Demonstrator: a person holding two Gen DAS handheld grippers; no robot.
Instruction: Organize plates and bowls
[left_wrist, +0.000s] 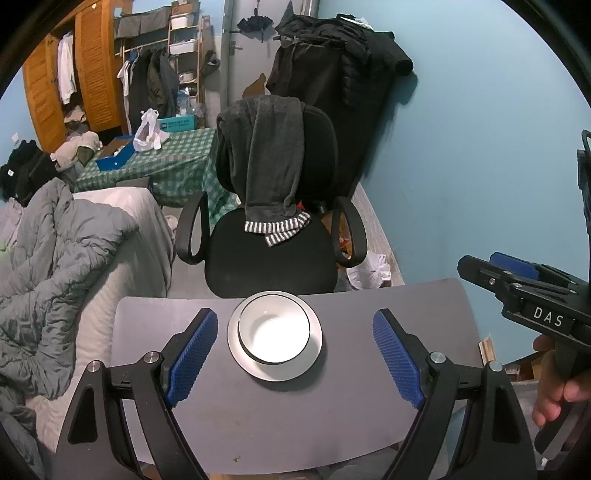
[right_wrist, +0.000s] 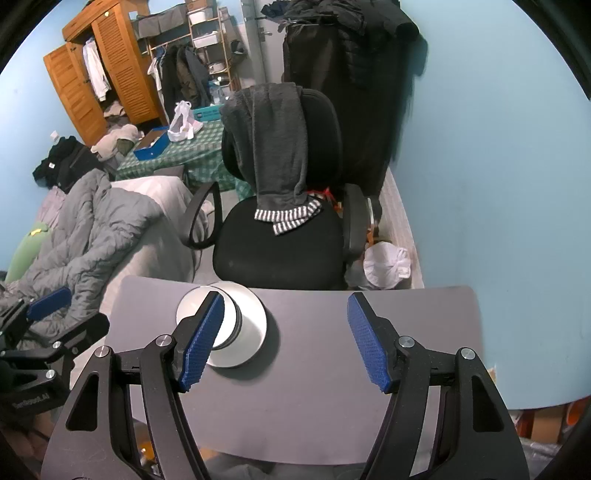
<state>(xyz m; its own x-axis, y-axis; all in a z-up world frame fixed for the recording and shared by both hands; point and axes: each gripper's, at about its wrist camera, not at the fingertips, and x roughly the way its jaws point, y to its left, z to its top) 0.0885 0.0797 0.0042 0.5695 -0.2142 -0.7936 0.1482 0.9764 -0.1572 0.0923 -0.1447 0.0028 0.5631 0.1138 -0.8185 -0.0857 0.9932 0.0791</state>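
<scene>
Right tongs' finger (right_wrist: 203, 338) hides bowl (right_wrist: 231, 321) partly.

table (left_wrist: 332, 424) bare around plate (left_wrist: 310, 363); chair (left_wrist: 273, 258) beyond.

a home bedroom: rumpled bed (left_wrist: 74, 236), wooden wardrobe (left_wrist: 74, 74), hanging clothes (left_wrist: 151, 85).

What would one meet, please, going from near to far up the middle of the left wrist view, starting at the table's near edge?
Grey table → plate carrying the white bowl → black office chair → grey garment with striped cuffs draped over its backrest → grey door.
</scene>
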